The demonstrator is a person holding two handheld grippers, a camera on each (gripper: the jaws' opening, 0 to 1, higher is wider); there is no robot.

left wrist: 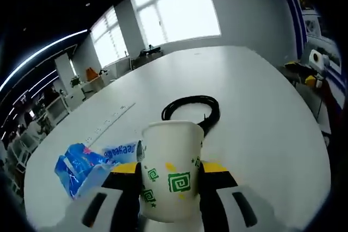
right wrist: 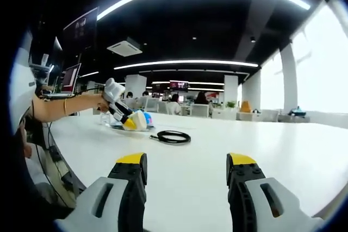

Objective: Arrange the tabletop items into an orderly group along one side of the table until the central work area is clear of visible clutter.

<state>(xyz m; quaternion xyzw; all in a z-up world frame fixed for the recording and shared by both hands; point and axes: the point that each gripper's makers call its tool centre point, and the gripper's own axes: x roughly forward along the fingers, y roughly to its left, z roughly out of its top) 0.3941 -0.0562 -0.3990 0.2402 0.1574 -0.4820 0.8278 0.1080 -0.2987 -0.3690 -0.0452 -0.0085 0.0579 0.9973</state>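
the left tool [left wrist: 169, 180] gripped a white paper cup [left wrist: 171, 170] just in front of the coiled black cable [left wrist: 191, 111] on the worktop [left wrist: 255, 112]. a blue packet [left wrist: 81, 167] lay beside the cup. the right tool [right wrist: 186, 169] hovered with its jaws apart, holding nothing.

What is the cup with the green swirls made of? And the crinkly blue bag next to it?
The cup, held in the left claw, looks like matte paper: a thin rolled rim and printed green squares. The blue bag looks like thin shiny plastic film: it wrinkles and glints.
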